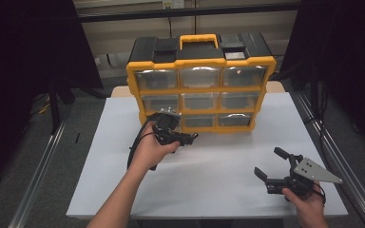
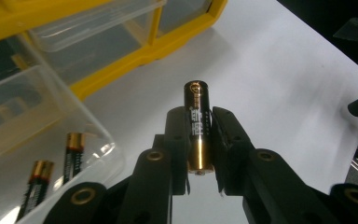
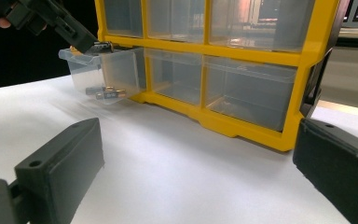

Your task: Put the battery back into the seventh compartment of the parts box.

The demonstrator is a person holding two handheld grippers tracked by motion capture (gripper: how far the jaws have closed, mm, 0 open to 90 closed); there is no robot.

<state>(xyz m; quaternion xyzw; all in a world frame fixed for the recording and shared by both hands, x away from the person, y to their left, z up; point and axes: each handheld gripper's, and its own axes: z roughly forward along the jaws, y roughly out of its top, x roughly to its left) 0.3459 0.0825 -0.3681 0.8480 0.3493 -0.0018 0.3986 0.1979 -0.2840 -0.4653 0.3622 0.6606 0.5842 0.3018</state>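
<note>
Left gripper view shows the left gripper (image 2: 199,149) clamped on a battery (image 2: 197,126), upright between its pads, above the white table (image 2: 284,93). Its label is too blurred to read. Beside it, a pulled-out clear drawer (image 2: 51,135) holds two batteries (image 2: 56,172). Farther right, the right gripper (image 1: 272,166) rests open, holding nothing, before the yellow organizer (image 1: 200,90).

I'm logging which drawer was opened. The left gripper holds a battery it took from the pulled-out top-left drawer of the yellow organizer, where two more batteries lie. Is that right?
Not quite. The pulled-out drawer is in the bottom row at the left of the yellow organizer, not the top row; the right gripper view shows it. The rest stands: the left gripper holds a battery, and two more batteries lie in that drawer.
</note>
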